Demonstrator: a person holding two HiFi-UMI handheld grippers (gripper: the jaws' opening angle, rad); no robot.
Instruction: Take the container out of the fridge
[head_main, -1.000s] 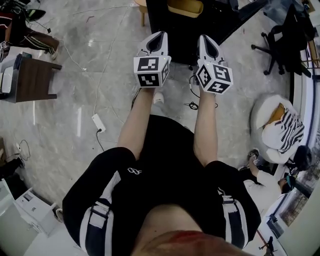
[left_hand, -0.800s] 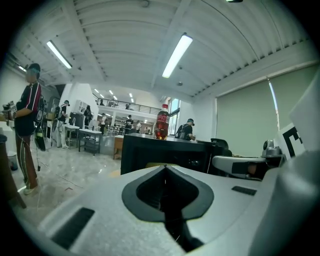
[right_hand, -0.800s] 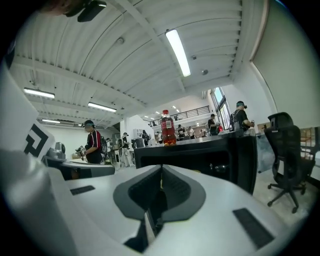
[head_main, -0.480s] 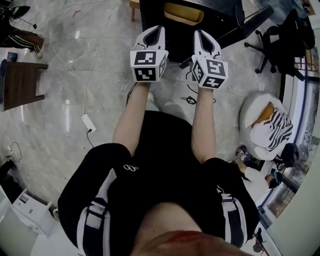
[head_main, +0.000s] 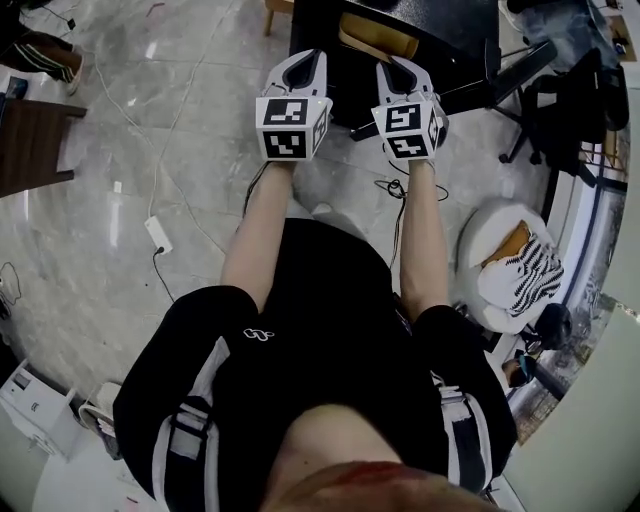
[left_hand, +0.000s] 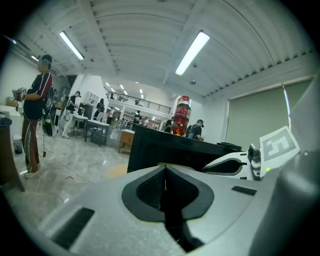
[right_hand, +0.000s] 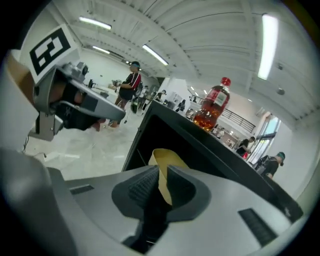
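Note:
A black fridge stands open on the floor straight ahead, and a yellow container sits inside it. My left gripper hovers just before the fridge's front, its jaws pressed together on nothing. My right gripper is beside it, pointed at the container, with a narrow gap between the pads. In the right gripper view the yellow container shows through that gap, inside the dark fridge. A red drink bottle stands on the fridge top; the left gripper view shows the bottle too.
A black office chair stands to the right, and a white cushion with a striped cloth lies below it. A dark wooden stool is at the left. A power strip and cables lie on the marble floor. A person stands at the far left.
Both grippers have moved forward toward the fridge. The right one has swung inward to point at the yellow container.

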